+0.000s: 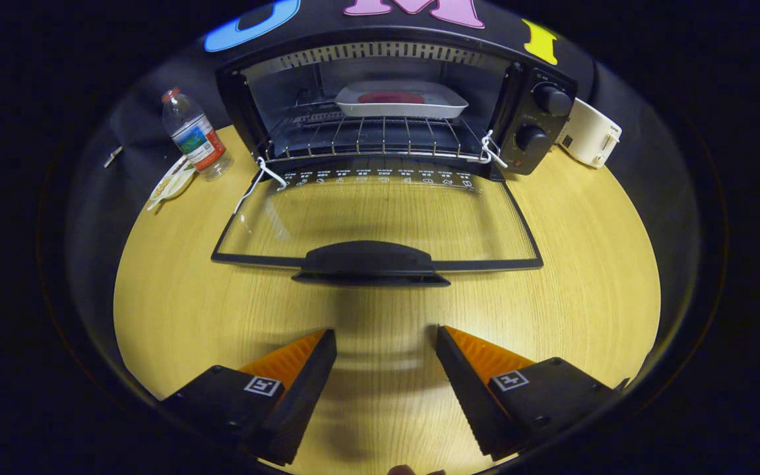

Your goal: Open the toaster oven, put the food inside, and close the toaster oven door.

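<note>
The gripper (386,343) is hovering over the table (584,277), fingers apart and empty; the oven (380,99) is standing open, tray (401,100) inside.

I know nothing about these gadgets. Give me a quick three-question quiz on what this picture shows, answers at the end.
1. True or false: the toaster oven door is shut.
2. Where is the tray of food? A) between the fingers B) on the oven rack C) beside the water bottle
3. What does the gripper hold?

Key: 1. False, it lies folded down, open. 2. B. 3. Nothing; its fingers are apart over the bare table, short of the door handle.
</note>
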Action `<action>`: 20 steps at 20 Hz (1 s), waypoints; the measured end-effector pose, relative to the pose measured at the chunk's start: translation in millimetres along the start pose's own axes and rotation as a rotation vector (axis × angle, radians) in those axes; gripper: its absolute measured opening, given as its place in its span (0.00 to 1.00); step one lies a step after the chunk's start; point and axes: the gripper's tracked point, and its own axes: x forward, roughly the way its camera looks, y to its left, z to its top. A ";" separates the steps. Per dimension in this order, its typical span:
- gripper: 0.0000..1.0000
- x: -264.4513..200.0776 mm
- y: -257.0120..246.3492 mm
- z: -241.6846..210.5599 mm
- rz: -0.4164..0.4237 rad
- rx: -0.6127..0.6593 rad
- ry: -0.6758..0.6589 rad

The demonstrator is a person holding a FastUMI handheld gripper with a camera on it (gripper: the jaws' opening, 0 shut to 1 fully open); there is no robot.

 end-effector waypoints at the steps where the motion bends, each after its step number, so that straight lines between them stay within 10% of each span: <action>1: 1.00 2.3 -0.8 4.1 -0.006 0.009 -0.004; 20: 0.99 -40.9 -2.0 57.5 0.039 -0.022 -0.214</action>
